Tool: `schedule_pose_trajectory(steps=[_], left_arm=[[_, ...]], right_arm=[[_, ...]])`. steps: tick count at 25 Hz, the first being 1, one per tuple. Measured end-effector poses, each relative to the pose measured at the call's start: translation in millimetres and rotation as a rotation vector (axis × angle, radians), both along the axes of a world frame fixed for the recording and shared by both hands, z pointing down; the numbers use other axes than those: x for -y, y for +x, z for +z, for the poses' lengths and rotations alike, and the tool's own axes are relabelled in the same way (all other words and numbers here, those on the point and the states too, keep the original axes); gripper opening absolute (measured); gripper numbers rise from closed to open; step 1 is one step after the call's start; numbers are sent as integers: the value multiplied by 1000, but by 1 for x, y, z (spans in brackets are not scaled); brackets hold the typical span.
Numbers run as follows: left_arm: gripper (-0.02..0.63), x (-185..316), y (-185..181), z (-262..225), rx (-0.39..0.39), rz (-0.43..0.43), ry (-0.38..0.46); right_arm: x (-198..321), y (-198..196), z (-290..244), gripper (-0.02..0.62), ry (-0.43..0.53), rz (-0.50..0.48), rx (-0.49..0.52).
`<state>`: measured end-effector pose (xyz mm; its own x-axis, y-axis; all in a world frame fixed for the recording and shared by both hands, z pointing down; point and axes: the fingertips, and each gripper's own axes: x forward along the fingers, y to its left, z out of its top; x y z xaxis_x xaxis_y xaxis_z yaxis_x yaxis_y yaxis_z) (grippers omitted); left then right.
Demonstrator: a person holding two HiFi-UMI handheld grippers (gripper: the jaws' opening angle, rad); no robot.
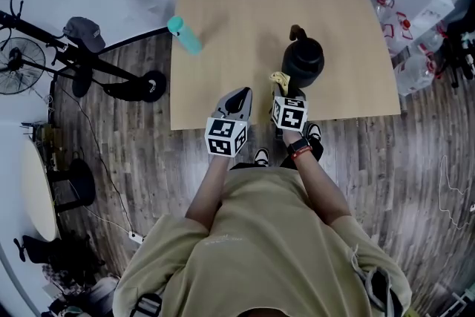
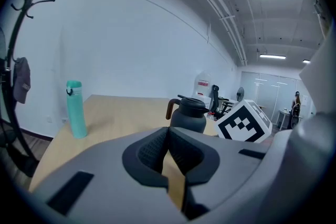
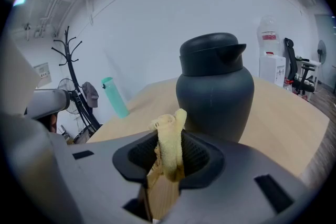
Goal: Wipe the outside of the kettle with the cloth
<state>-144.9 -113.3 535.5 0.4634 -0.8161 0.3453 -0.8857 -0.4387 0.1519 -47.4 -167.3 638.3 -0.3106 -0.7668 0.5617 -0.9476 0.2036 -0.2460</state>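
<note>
**Just short of the kettle, cloth pinched in the right jaws**

Broadest in view is the pale wooden table (image 1: 223,4), whose near edge runs just beneath both grippers. On it stands the dark grey, round-bellied kettle (image 3: 215,93), upright with its lid on. It has a matt body, a small spout at the rim and a curved brown handle on the side turned away from the right gripper.

The kettle sits directly ahead of the right gripper (image 3: 169,157), very near its tips; whether they touch cannot be told. It lies ahead and to the right of the left gripper (image 2: 169,150). A slim teal bottle (image 1: 184,35) stands well apart, far ahead and to the left of the left gripper.

The right gripper's jaws are clamped on a small, crumpled yellow cloth (image 3: 169,143), whose top pokes up above them towards the kettle's belly. The left gripper's jaws meet at their tips with nothing between them.

Bare tabletop lies open beyond the kettle and across to the bottle. On the kettle's right, the table's side edge is nearer.
</note>
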Motion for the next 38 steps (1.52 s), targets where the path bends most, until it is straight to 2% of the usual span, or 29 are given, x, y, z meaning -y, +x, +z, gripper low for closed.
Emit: schedule_pose_trajectory(steps=[6,17,38], left_arm=[[25,2,-5,6,6,-14,-15],[25,7,8,16,1,-3,-34],[25,16,78,18,-3,75,-39]], right_arm=[[18,1,6,126,-14,19,-9],[22,10,13,126,-40,9,7],[-3,58,11,129,-66,-8,44]])
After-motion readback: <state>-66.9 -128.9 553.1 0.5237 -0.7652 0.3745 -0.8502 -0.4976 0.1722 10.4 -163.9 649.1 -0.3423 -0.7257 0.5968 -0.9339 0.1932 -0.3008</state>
